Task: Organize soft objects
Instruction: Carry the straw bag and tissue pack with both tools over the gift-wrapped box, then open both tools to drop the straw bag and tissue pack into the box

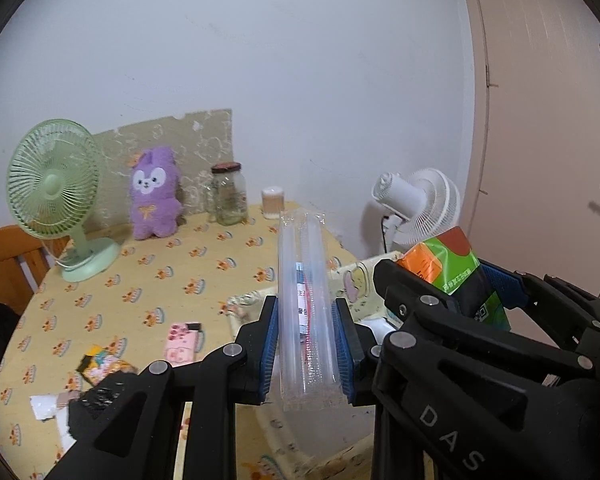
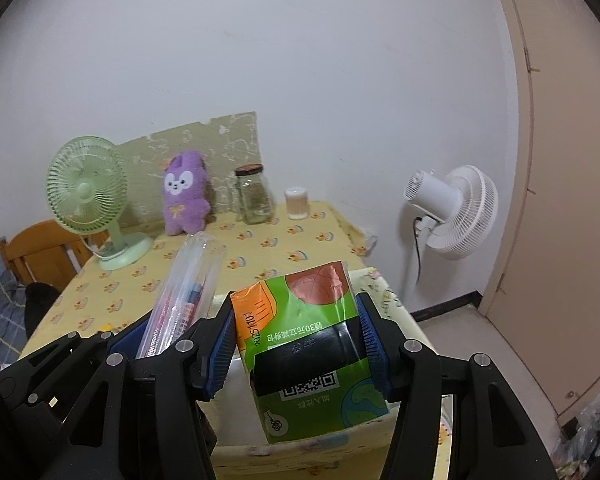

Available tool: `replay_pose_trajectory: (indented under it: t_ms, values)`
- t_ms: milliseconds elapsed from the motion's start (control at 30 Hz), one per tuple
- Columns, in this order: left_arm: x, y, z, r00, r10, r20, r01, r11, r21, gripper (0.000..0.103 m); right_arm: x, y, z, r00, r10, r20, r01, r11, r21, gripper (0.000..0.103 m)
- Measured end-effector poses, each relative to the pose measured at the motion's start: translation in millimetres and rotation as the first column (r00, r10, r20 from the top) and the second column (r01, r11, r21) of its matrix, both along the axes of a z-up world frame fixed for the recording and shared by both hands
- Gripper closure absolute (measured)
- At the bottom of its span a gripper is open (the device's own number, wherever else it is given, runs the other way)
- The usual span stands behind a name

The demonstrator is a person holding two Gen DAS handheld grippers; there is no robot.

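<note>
My left gripper (image 1: pixel 306 344) is shut on a clear plastic pack of straws (image 1: pixel 304 304), held upright over a cream fabric storage box (image 1: pixel 252 304). The pack also shows in the right wrist view (image 2: pixel 184 296). My right gripper (image 2: pixel 298 346) is shut on a green and orange tissue pack (image 2: pixel 312 344), held above the same box (image 2: pixel 384 292). That pack shows at the right in the left wrist view (image 1: pixel 452 268). A purple plush toy (image 1: pixel 154 194) stands at the back of the table (image 1: pixel 140 280).
A green desk fan (image 1: pixel 54 196), a glass jar (image 1: pixel 228 196) and a toothpick holder (image 1: pixel 273 202) stand at the back. A pink packet (image 1: pixel 182 340), a snack packet (image 1: pixel 100 366) and white paper (image 1: pixel 44 406) lie at the front left. A white floor fan (image 2: pixel 456 210) stands right.
</note>
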State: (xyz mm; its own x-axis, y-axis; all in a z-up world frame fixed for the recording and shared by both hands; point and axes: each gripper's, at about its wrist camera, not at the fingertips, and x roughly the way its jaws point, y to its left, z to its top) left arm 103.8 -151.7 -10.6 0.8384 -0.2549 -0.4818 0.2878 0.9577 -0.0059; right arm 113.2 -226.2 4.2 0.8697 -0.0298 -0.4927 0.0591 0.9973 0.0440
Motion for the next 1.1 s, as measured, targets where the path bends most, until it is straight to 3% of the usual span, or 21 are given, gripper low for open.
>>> replay_pose_trajectory:
  t_ms: [400,767,833,900,933,1000,1100]
  values:
    - [29.0,-26.9,-25.5,0.995,-0.041,-0.096,0.040,0.999,-0.013,0.077,23.0,-30.9,-25.5,0.995,-0.079,-0.066,0.080,0.997,0.021,0.043]
    - [46.3,-26.6,-39.3,0.993,-0.032,-0.111,0.042,0.995,0.093,0.075,37.9,-30.4,-47.2,0.990,-0.065,-0.125,0.072,0.996,0.051,0.043]
    - [47.1,-25.0,-39.0,0.993,-0.022,-0.112,0.034,0.995,0.099,0.067,39.4,-28.2,-47.8,0.990,-0.057,-0.125,0.064,0.996,0.057,0.043]
    - [46.3,-24.7,-38.2,0.993,-0.027,-0.117,0.039,0.994,0.102,0.050,40.1,-27.9,-48.0,0.991,-0.053,-0.127,0.061,0.996,0.063,0.043]
    - [46.0,-25.1,-38.2,0.992,-0.032,-0.120,0.045,0.994,0.103,0.047,39.8,-28.2,-47.7,0.990,-0.056,-0.126,0.064,0.996,0.061,0.043]
    - [44.1,-26.4,-37.2,0.992,-0.051,-0.118,0.062,0.993,0.099,0.025,38.5,-28.1,-46.6,0.991,-0.068,-0.119,0.073,0.996,0.044,0.042]
    - [39.9,-28.7,-35.3,0.991,-0.071,-0.110,0.082,0.992,0.094,0.014,36.1,-27.5,-44.5,0.991,-0.073,-0.112,0.077,0.996,0.034,0.035]
